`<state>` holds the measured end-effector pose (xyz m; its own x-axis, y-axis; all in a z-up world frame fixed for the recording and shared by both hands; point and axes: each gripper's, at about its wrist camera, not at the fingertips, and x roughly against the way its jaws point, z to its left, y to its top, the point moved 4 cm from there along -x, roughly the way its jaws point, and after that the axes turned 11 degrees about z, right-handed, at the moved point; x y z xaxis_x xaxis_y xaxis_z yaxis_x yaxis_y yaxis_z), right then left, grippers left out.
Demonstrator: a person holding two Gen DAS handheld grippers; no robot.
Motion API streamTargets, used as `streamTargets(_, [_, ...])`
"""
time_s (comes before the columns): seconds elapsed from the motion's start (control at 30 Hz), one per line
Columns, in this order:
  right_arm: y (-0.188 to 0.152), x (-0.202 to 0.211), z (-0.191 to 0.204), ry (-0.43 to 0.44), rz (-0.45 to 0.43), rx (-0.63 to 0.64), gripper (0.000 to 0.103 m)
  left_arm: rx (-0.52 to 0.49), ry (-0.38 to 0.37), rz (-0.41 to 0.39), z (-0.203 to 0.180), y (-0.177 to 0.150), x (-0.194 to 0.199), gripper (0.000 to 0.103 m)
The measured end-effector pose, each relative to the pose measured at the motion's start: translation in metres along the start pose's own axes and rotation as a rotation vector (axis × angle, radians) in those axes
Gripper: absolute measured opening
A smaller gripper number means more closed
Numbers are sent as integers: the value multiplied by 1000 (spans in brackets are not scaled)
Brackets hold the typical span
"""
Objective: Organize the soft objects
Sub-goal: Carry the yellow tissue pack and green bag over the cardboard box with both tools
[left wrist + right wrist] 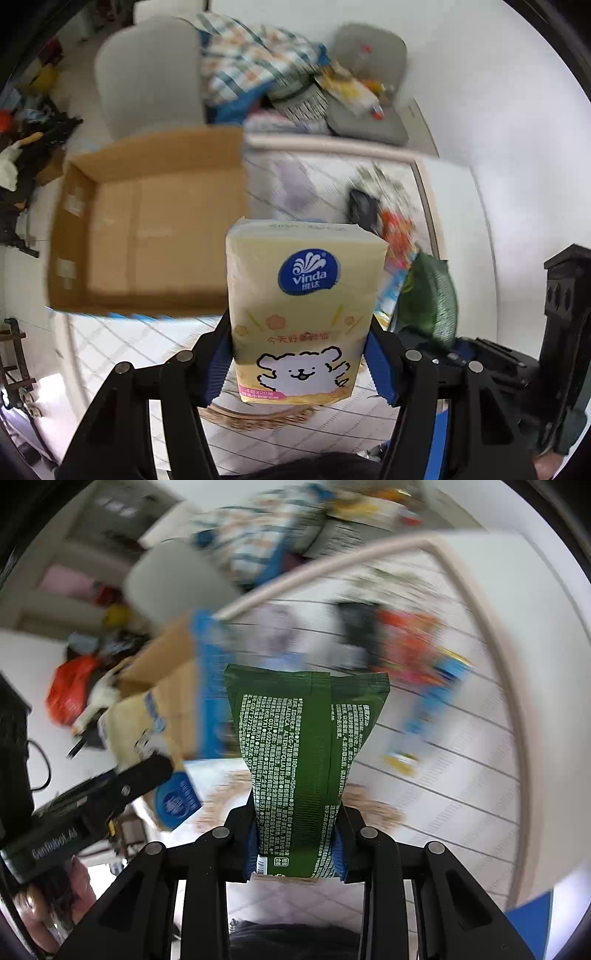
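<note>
Up ahead of your left gripper [301,363], a little to its left, the cardboard box [147,225] sits open, and as far as you can see nothing is in it yet. So the job looks like it is only starting. More things lie on the table [325,177] ahead and to the right of the jaws: a dark thing [362,206] and some bright packets [397,236], too blurry to name.

Your left jaws are closed partway and pinch the low end of the yellow tissue pack [301,310], which stands up between them.

Your right gripper [295,845] has its jaws squeezed closer. They pinch the green packet [304,760] near its bottom, and it bends in where they press. Both soft things are up in the air, not in the box.
</note>
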<state>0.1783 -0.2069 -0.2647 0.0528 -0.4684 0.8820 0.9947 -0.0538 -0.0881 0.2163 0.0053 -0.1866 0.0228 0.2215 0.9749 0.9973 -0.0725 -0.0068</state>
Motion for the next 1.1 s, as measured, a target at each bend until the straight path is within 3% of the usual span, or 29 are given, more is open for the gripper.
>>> streamTargets(0.2, [46,-38,124,-21,4,116,33,56,46,-37,92,38,21,61])
streamTargets(0.4, [97,-103,189,-70,52,129,33,145,29,73,190,83,-25,61])
streamTargets(0.73, [184,-226,202,-200,171,115,33,147,1,244,248,125,-114,61])
streamTargets(1.1, [222,-272,203,-297,181,107,33,145,-53,314,250,151,-151,62])
